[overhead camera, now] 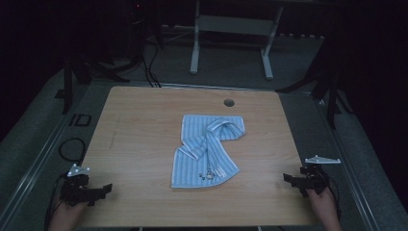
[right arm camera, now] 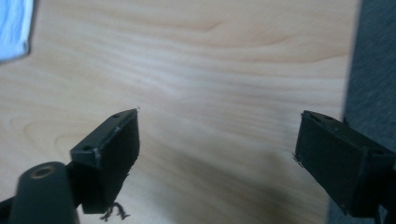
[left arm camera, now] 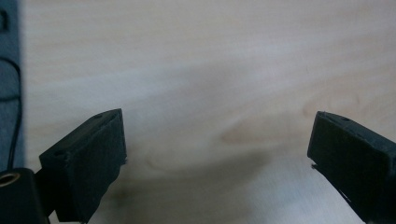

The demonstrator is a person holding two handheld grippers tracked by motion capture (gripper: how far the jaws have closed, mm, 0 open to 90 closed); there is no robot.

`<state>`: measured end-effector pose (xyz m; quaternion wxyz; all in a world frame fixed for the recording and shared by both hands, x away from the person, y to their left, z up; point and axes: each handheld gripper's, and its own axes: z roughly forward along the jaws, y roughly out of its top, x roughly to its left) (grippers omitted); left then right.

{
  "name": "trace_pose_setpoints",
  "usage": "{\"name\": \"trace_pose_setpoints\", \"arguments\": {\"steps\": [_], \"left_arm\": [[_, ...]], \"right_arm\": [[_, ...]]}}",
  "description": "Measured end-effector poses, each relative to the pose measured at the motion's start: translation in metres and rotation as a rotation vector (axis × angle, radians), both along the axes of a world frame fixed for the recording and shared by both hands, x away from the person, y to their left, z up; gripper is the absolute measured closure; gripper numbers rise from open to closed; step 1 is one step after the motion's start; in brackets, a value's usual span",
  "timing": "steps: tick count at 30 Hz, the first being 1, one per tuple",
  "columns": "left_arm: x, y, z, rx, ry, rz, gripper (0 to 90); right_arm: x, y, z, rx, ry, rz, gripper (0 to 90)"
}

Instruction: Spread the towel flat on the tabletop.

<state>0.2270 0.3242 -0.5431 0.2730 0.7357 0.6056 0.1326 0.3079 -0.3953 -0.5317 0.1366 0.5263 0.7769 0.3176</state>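
Left gripper point(overhead camera: 103, 188), jaws wide, nothing between them, over bare table point(overhead camera: 144, 125). Right gripper point(overhead camera: 288, 179) likewise wide and empty (near table's edge). Blue striped towel point(overhead camera: 204, 151) lies crumpled between both, well apart from each.

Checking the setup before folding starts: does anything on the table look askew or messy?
The light blue striped towel lies crumpled mid-table on the wooden table: its far right corner is folded over, a ridge bunches across the middle, and it sits at a slant. Nothing else stands out.
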Motion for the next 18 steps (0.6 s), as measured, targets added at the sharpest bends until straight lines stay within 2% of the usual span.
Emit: {"name": "trace_pose_setpoints", "arguments": {"steps": [1, 3, 4, 9, 10, 13, 18], "left_arm": [[0.001, -0.001, 0.001, 0.011, 0.019, -0.006, 4.1], [0.004, -0.005, 0.002, 0.014, 0.066, -0.032, 3.0], [0.006, -0.008, 0.003, 0.030, 0.086, -0.042, 3.0], [0.015, -0.017, 0.004, 0.073, 0.116, -0.066, 3.1], [0.018, -0.020, 0.005, 0.094, 0.118, -0.075, 3.1], [0.024, -0.027, 0.006, 0.107, 0.125, -0.099, 4.0], [0.036, -0.046, 0.005, 0.137, 0.145, -0.162, 4.0]], "right_arm": [[0.002, 0.002, 0.001, -0.016, 0.019, 0.005, 12.7], [0.003, 0.007, 0.002, -0.038, 0.035, 0.014, 12.2], [0.004, 0.008, 0.003, -0.046, 0.036, 0.018, 12.2], [0.011, 0.022, 0.005, -0.064, 0.067, 0.073, 11.5], [0.011, 0.025, 0.005, -0.071, 0.072, 0.082, 11.5], [0.015, 0.036, 0.006, -0.090, 0.079, 0.109, 11.4], [0.023, 0.053, 0.009, -0.077, 0.071, 0.127, 11.5]]}}
